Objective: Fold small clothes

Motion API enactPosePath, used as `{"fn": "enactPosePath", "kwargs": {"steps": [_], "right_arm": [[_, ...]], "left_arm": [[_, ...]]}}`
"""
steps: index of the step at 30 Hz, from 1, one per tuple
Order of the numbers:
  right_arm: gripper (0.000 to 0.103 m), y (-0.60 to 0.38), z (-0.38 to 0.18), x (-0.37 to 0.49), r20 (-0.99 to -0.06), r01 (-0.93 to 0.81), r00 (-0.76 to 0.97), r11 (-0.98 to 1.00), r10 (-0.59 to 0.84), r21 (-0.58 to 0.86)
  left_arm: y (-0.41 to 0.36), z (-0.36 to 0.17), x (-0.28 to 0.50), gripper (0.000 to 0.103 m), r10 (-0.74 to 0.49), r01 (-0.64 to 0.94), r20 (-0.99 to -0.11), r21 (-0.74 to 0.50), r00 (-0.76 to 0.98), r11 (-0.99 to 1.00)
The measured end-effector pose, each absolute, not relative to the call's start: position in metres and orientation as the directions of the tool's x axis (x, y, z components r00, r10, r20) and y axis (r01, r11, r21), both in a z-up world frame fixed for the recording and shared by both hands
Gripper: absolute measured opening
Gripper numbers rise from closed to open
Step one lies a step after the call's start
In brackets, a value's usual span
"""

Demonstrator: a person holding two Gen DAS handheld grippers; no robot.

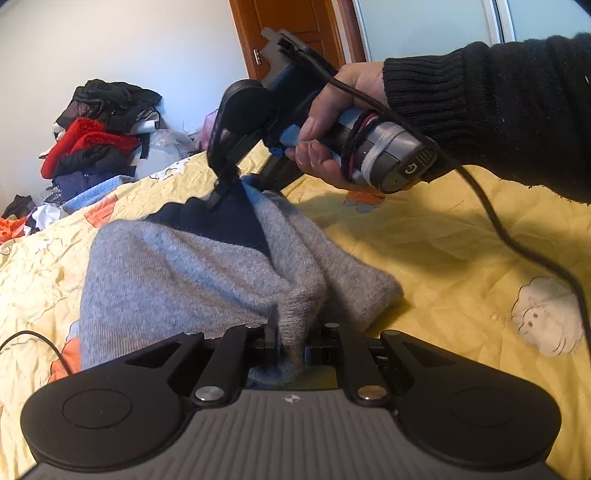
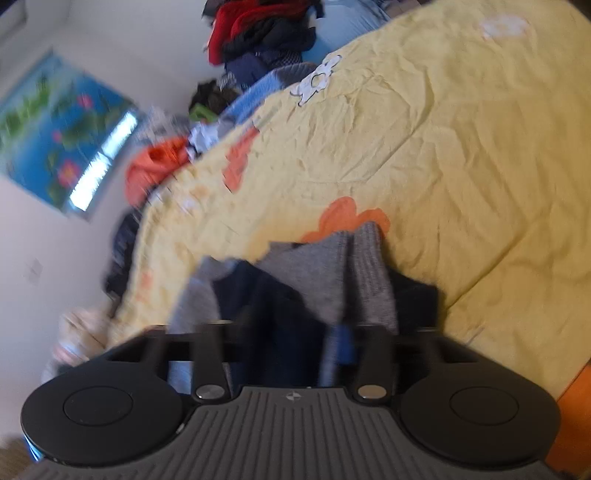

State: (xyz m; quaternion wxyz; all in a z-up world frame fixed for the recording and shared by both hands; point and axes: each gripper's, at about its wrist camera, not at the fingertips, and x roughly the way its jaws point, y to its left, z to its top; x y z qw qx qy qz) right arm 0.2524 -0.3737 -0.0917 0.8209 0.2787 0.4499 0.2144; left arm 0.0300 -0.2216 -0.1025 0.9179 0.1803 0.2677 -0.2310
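A small grey knit sweater with a navy panel lies on the yellow bed sheet. My left gripper is shut on a bunched grey fold at the sweater's near edge. My right gripper, held in a hand with a black sleeve, pinches the sweater's far edge by the navy part. In the blurred right wrist view the grey and navy cloth hangs between the right gripper's fingers, lifted above the sheet.
A pile of red, black and blue clothes sits at the bed's far left, also in the right wrist view. A black cable trails across the sheet at right. A wooden door stands behind. A flower picture hangs on the wall.
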Motion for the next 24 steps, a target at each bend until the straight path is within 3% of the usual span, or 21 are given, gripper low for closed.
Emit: {"fn": "enactPosePath", "kwargs": {"steps": [3,6,8,9,11,13,15,16,17,19,21,22,24], "right_arm": [[0.016,-0.391,-0.080,0.241,-0.569,-0.148,0.559,0.747,0.603,0.648],[0.015,-0.410,-0.104,0.248,-0.621,-0.062,0.555,0.772,0.553,0.632],[0.019,-0.418,-0.112,0.242,-0.563,-0.053,0.584,0.719,0.585,0.693],[0.024,-0.422,-0.111,0.238,-0.547,-0.032,0.590,0.694,0.594,0.720],[0.059,-0.430,-0.104,0.227,-0.497,-0.014,0.625,0.646,0.602,0.764],[0.080,-0.443,-0.088,0.198,-0.440,-0.021,0.708,0.640,0.552,0.768],[0.082,-0.449,-0.076,0.167,-0.416,-0.052,0.749,0.673,0.515,0.738],[0.082,-0.451,-0.073,0.152,-0.417,-0.061,0.754,0.686,0.507,0.725],[0.082,-0.454,-0.074,0.137,-0.424,-0.057,0.754,0.694,0.501,0.717],[0.087,-0.461,-0.081,0.108,-0.453,-0.032,0.742,0.701,0.494,0.712],[0.088,-0.454,-0.094,0.093,-0.505,0.000,0.715,0.722,0.484,0.692],[0.088,-0.450,-0.100,0.090,-0.527,0.009,0.702,0.734,0.479,0.679],[0.088,-0.437,-0.111,0.089,-0.548,0.007,0.676,0.740,0.492,0.673]], "left_arm": [[-0.227,-0.100,0.029,0.010,-0.356,0.542,-0.569,0.194,0.741,0.818],[-0.230,-0.109,0.033,0.010,-0.360,0.546,-0.582,0.177,0.729,0.819],[-0.228,-0.110,0.032,0.013,-0.364,0.548,-0.570,0.187,0.736,0.815],[-0.223,-0.107,0.032,0.013,-0.383,0.555,-0.568,0.161,0.729,0.816],[-0.201,-0.097,0.027,0.013,-0.444,0.584,-0.558,0.092,0.701,0.807],[-0.163,-0.080,0.020,0.014,-0.520,0.607,-0.537,-0.020,0.664,0.795],[-0.112,-0.063,0.018,0.022,-0.547,0.571,-0.505,-0.126,0.667,0.812],[-0.083,-0.056,0.020,0.037,-0.510,0.517,-0.496,-0.137,0.703,0.845],[-0.053,-0.050,0.026,0.063,-0.438,0.436,-0.491,-0.126,0.753,0.891],[0.014,-0.044,0.041,0.090,-0.227,0.202,-0.466,-0.103,0.855,0.974],[0.080,-0.041,0.064,0.090,-0.058,-0.013,-0.465,-0.148,0.884,0.989],[0.102,-0.040,0.076,0.090,-0.046,-0.057,-0.482,-0.196,0.875,0.979],[0.123,-0.043,0.101,0.090,-0.137,-0.049,-0.533,-0.321,0.835,0.946]]}}
